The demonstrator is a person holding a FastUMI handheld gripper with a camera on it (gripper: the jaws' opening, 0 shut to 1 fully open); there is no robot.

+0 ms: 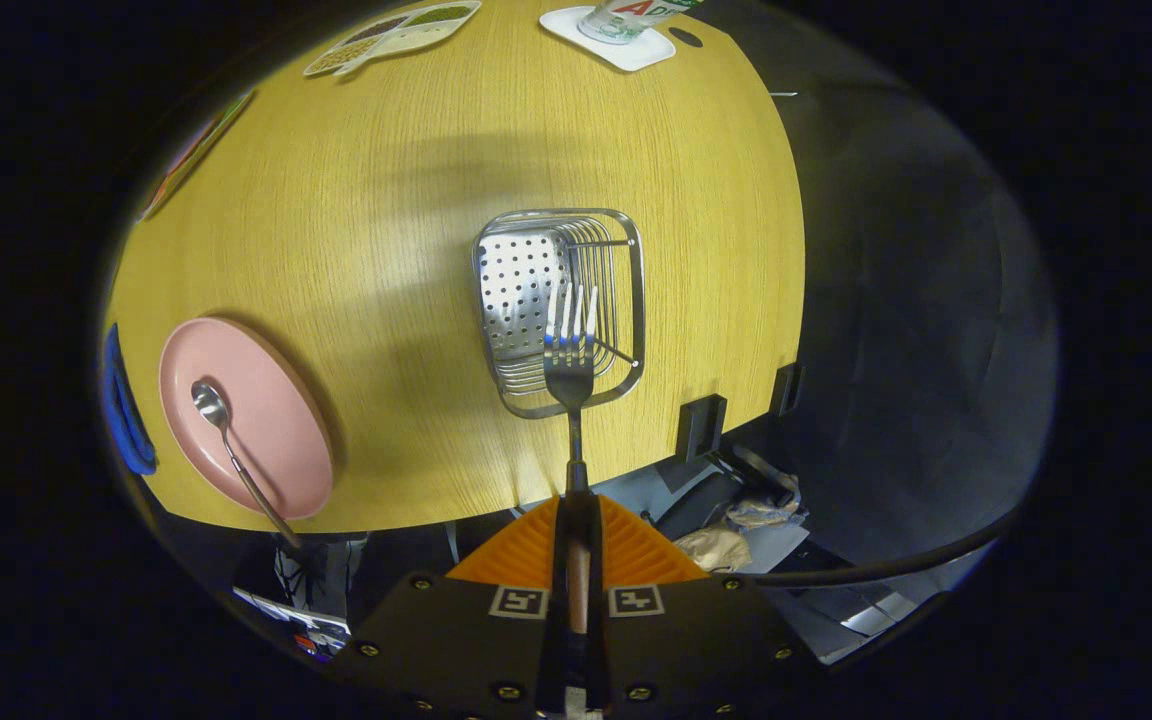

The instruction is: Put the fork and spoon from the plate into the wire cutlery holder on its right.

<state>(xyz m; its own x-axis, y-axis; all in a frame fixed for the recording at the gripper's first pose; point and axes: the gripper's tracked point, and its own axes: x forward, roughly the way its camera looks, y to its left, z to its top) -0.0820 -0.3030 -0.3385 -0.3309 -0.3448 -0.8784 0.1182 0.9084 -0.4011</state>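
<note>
Claw (577, 520) clamped on fork (570, 340) handle, tines over wire cutlery holder (626, 300)

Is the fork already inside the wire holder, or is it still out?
Still out. The hand-held gripper is shut on the fork; its tines hang over the wire holder.

Light wooden table (356, 200) above cluttered dark floor (896, 350).
</note>
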